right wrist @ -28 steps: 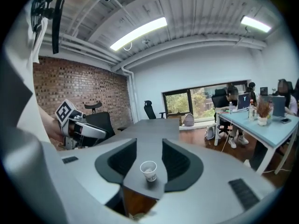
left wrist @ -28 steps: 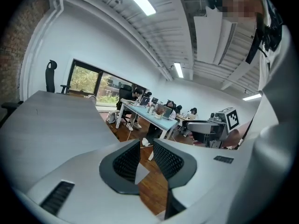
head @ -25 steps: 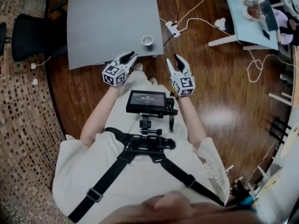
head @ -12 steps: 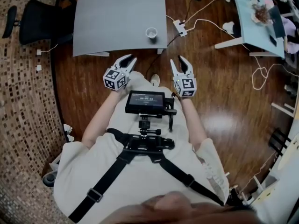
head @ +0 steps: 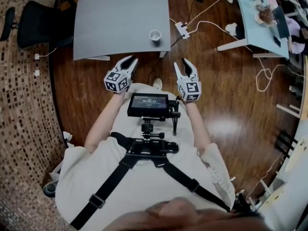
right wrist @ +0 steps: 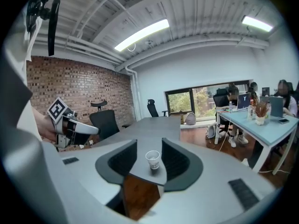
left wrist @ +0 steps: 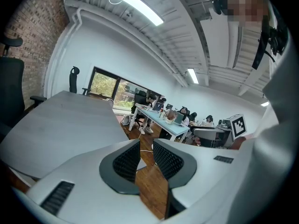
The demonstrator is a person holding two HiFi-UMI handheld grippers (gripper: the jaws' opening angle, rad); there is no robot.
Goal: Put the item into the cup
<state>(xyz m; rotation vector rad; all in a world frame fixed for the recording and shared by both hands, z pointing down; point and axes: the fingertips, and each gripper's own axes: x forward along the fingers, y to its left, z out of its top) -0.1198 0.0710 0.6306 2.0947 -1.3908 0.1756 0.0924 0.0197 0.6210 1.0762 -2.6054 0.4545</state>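
A small white paper cup [head: 155, 35] stands near the front right corner of the grey table [head: 120, 13]. My left gripper [head: 131, 59] and right gripper [head: 182, 63] are both held up in front of the person's chest, over the wooden floor and short of the table's edge. In the left gripper view the left gripper [left wrist: 146, 146] shows a narrow gap with nothing in it. The right gripper [right wrist: 149, 144] stands wider, also empty, and the cup [right wrist: 153, 160] shows far off between its jaws on the table [right wrist: 156, 125].
A black office chair [head: 33, 23] stands left of the table. A power strip [head: 181, 30] and white cables lie on the floor to its right. A light blue desk [head: 252, 18] with people is at the upper right. A small monitor [head: 147, 104] hangs on the chest rig.
The table and cup sit slightly higher in the head view than a second ago. Both grippers stay about where they were in front of the chest, still empty.
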